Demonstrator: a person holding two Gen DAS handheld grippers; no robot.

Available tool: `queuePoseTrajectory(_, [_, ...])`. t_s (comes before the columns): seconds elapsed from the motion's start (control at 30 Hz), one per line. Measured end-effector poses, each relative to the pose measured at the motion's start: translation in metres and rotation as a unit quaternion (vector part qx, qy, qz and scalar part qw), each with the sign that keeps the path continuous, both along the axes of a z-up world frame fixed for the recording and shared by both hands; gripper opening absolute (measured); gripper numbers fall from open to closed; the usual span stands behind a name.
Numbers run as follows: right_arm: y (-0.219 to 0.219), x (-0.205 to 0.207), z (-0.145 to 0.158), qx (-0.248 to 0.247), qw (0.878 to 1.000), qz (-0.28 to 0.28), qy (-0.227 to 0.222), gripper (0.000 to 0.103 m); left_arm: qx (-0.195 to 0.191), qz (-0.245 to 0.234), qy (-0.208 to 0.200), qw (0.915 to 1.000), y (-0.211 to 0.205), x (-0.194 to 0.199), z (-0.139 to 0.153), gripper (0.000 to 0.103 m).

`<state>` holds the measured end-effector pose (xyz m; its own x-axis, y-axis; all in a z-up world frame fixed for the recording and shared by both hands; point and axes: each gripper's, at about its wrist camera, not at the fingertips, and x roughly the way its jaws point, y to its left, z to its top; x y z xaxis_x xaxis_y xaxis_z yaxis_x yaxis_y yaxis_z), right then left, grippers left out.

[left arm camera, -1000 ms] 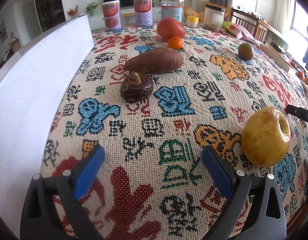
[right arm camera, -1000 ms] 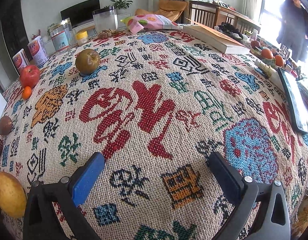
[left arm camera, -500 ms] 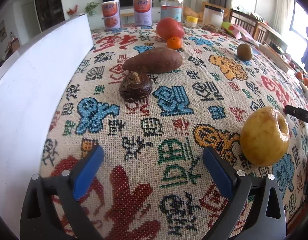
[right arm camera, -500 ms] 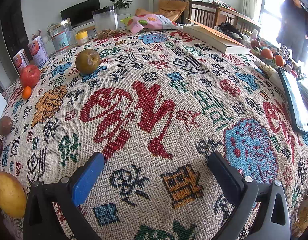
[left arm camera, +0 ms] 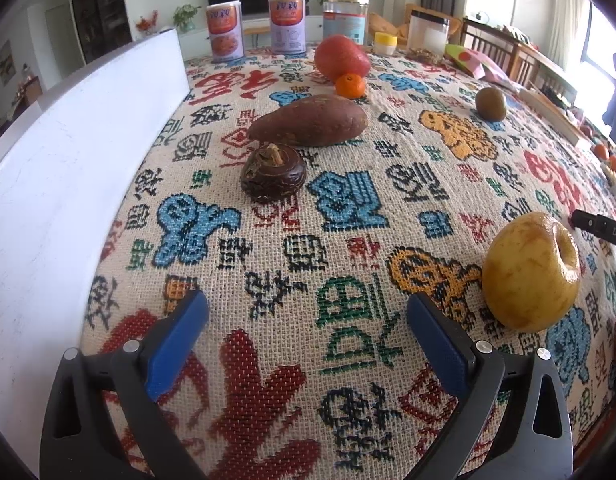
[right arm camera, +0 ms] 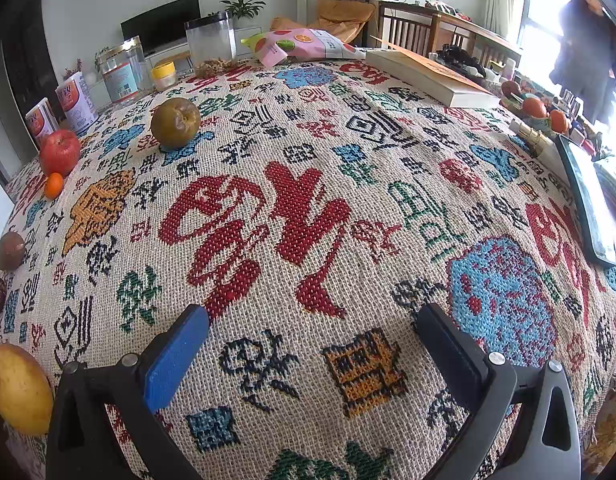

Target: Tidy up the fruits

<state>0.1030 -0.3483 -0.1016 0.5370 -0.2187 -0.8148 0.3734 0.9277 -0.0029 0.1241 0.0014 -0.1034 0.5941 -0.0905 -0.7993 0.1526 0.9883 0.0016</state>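
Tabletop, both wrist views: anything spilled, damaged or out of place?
One oddity: a sweet potato and a dark brown corm-like root lie among the fruit, between the yellow apple and the red apple. Loose nut-like bits lie by the clear container. No damage visible.

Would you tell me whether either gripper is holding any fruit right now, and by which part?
Nothing is held: the left gripper and right gripper are both open over the tablecloth.

The yellow apple [right arm camera: 17, 390] is cut by the right view's left edge. The can [left arm camera: 224, 30] labels are too small to read, and the window [left arm camera: 600, 44] glare washes out whatever lies there.
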Motion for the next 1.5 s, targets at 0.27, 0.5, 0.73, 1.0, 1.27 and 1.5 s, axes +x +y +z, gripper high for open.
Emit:
queuePoseTrajectory(0.27, [0.0,0.0,-0.001,0.0,1.0,0.0,0.0,0.103,0.0,0.0,0.0,1.0,0.0,0.0,0.0,0.101])
queuePoseTrajectory(0.5, [-0.001,0.0,-0.001,0.0,1.0,0.0,0.0,0.103,0.0,0.0,0.0,1.0,0.0,0.0,0.0,0.101])
queuePoseTrajectory(0.73, [0.0,0.0,-0.001,0.0,1.0,0.0,0.0,0.103,-0.043,-0.004,0.021,0.9989,0.017,0.024,0.009,0.099])
queuePoseTrajectory(1.0, [0.0,0.0,0.0,0.0,1.0,0.0,0.0,0.103,-0.042,0.021,0.001,0.9989,0.015,0.072,0.004,0.082])
queuePoseTrajectory(1.27, [0.0,0.0,-0.001,0.0,1.0,0.0,0.0,0.103,-0.045,-0.006,-0.003,0.999,0.027,0.044,0.011,0.041])
queuePoseTrajectory(1.5, [0.0,0.0,0.0,0.001,1.0,0.0,0.0,0.103,-0.027,-0.026,-0.01,0.9992,0.027,0.01,0.007,0.075])
